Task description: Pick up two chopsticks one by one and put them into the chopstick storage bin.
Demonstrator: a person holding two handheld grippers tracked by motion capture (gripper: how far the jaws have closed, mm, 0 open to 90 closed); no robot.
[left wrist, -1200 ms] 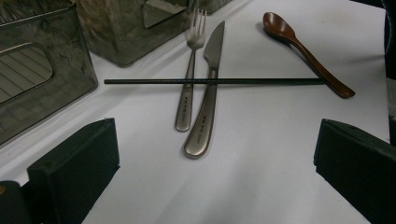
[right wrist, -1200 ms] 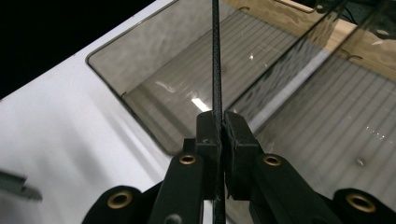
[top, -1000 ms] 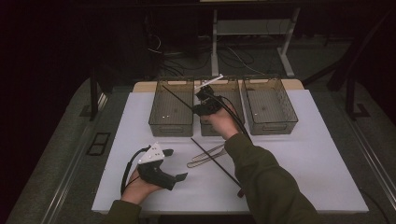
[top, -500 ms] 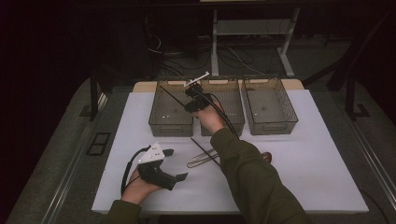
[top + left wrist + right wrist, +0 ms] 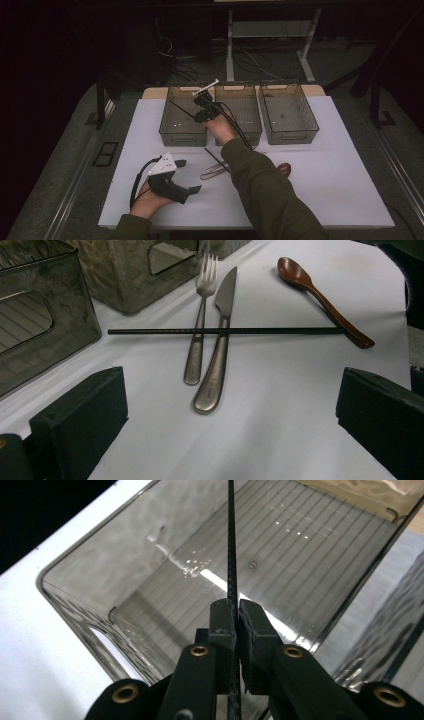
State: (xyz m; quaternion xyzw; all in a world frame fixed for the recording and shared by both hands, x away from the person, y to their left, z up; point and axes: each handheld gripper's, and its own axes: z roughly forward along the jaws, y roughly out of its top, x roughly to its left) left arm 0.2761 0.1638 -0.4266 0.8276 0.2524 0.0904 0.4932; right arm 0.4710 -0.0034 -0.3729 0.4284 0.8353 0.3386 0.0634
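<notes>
1. My right hand-held gripper is clamped tight on a thin black chopstick; the pads press it from both sides and the stick runs straight out ahead of the jaws.
2. From the high view, that right hand-held gripper hangs over the left bin, the first of three clear bins in a row at the far side of the tabletop. The chopstick slants out to the left above that bin.
3. In the right gripper view the stick sits above the ribbed floor of the left bin; I cannot tell whether its tip touches anything.
4. My left hand-held gripper rests low at the near left of the tabletop, jaws wide apart with nothing between them.
5. Ahead of those spread jaws lie a fork and a knife side by side, with a second chopstick lying across both.
6. A brown wooden spoon lies just beyond them, its handle end touching that chopstick's far end.
7. The middle bin and right bin stand just beside the left one.
</notes>
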